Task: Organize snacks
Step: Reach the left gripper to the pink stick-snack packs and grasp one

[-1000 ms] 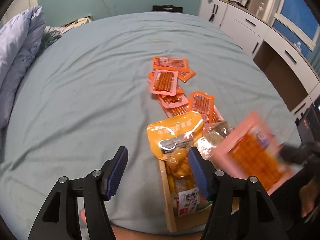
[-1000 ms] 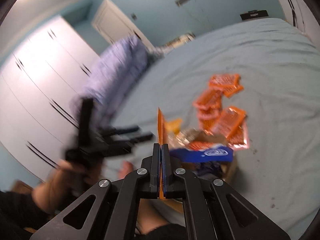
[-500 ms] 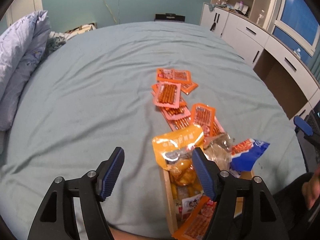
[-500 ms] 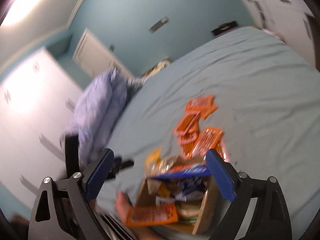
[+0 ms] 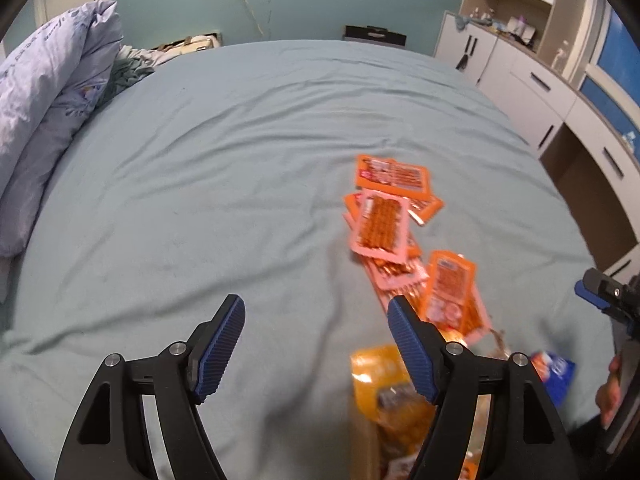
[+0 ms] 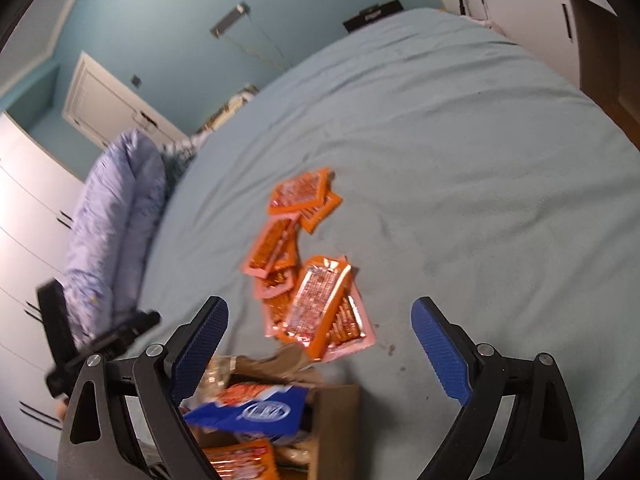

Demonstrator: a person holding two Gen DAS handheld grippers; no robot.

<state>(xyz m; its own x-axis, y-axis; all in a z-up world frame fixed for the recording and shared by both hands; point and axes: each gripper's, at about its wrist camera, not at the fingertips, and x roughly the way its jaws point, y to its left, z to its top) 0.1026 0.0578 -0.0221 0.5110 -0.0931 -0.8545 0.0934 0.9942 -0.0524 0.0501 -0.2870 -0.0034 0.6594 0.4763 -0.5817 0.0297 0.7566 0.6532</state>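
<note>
— Snacks: where are they lying, and what are your tongs doing?

— I'm holding my right tongs [image 6: 320,344] with the jaws spread wide and nothing between them, hanging over the near end of the cardboard box [image 6: 336,412]. My left tongs [image 5: 316,344] have just been opening and are also gripping nothing; only the bed sheet [image 5: 240,200] is showing between their blue pads [image 5: 218,350]. Several packets are already sitting in the box, a blue one [image 6: 248,412] on top and a yellow pouch [image 5: 384,384] beside it. The orange packets [image 6: 316,308] are lying in a loose overlapping heap on the sheet just beyond the box.

— So which step are you in?

— I'm judging that I'm between packets, with both tongs free and turning toward the heap.

— And the next move?

— I'm thinking of reaching for the nearest orange packet, catching one thin edge so that I lift only that one, since it's overlapping its neighbours.
</note>
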